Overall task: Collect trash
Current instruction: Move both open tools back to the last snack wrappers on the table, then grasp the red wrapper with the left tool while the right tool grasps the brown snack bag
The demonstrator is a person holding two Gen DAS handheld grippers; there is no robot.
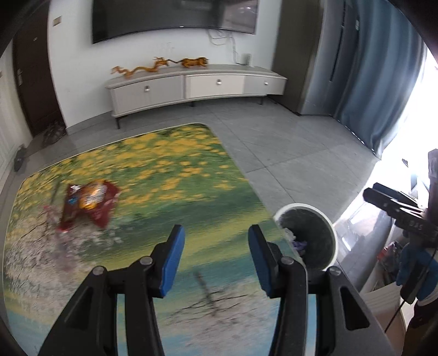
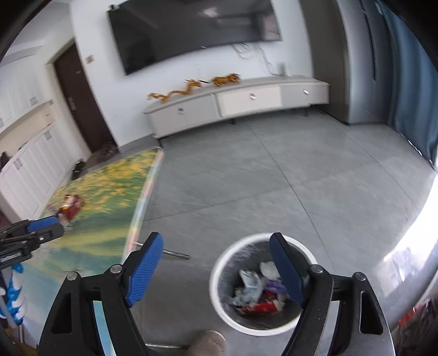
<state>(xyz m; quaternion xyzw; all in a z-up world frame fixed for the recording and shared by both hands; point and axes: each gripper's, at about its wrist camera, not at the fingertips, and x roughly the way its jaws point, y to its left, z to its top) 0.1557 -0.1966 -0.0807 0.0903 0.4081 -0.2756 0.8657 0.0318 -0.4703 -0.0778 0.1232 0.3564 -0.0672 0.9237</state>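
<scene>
A crumpled red snack bag [image 1: 87, 202] lies on the flower-print table top [image 1: 164, 164], far left of and beyond my left gripper [image 1: 216, 232]. That gripper hangs open above the table with nothing between its blue pads. My right gripper [image 2: 216, 238] is open too and holds nothing; it hovers over the floor beside a white-rimmed waste bin [image 2: 219, 273]. Several crumpled wrappers [image 2: 254, 287] lie in the bin. From the right wrist view the snack bag [image 2: 69, 208] shows just past the left gripper's tips [image 2: 58, 226].
The bin [image 1: 332, 246] stands on the grey tiled floor [image 2: 273, 178] off the table's right edge. A low white TV cabinet [image 1: 191, 87] and a wall-mounted TV [image 1: 175, 16] fill the far wall. Blue curtains [image 1: 383, 82] hang at the right. A foot [image 2: 205, 342] shows at the bottom.
</scene>
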